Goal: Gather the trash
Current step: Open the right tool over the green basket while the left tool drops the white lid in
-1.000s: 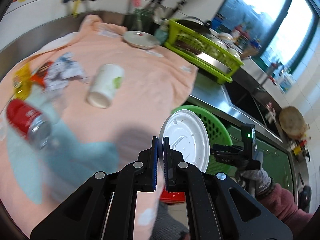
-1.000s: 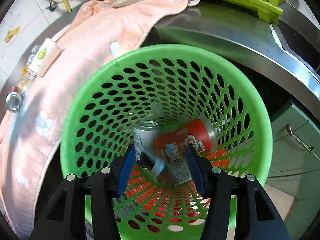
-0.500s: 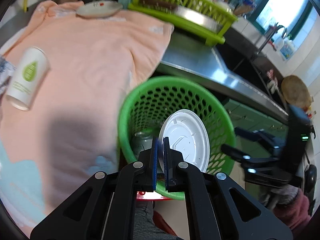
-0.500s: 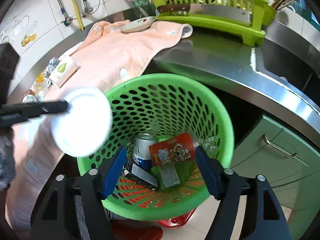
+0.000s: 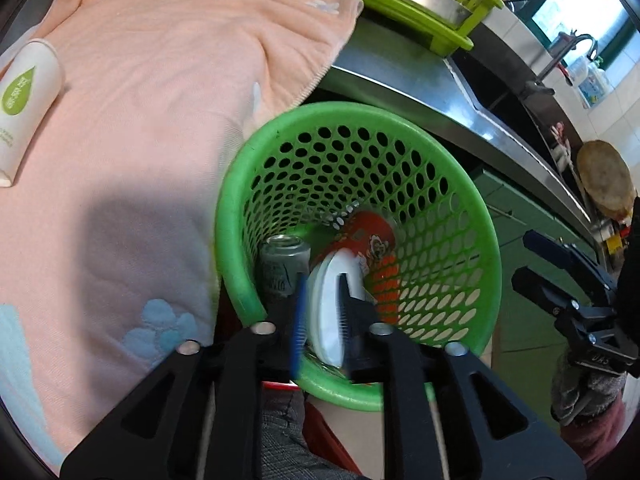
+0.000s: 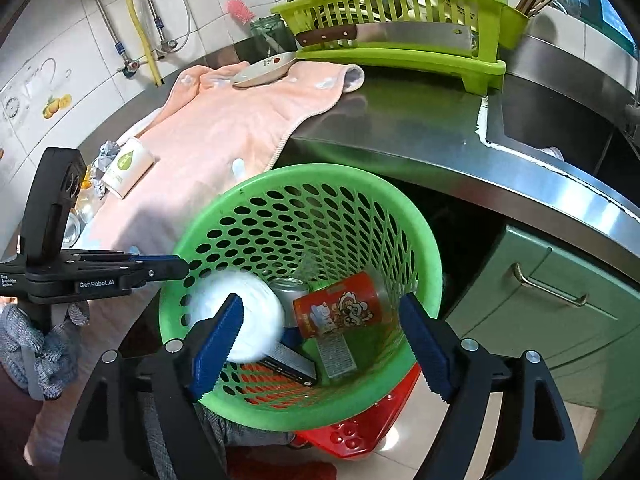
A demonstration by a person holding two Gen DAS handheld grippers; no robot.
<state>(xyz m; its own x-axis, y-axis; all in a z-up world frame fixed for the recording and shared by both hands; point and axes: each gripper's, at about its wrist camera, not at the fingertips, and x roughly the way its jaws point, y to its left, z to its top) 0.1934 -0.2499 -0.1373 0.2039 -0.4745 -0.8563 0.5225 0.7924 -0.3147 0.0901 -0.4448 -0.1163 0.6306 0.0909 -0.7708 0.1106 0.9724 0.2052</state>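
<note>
White round plastic lid (image 5: 334, 312) sits blurred between the left tool's (image 5: 320, 312) opening jaws, inside the green perforated plastic basket (image 6: 424, 240). The right tool (image 6: 320, 340), empty, is widening above the basket.

A stainless-steel counter (image 6: 420, 128) carries a peach-pink terry towel (image 6: 224, 128) spread over its left part and a lime-green plastic dish rack (image 6: 400, 28) behind. On the towel lie a small white ceramic dish (image 6: 264, 68) and a tipped white paper cup with a green leaf mark (image 6: 126, 166).
</note>
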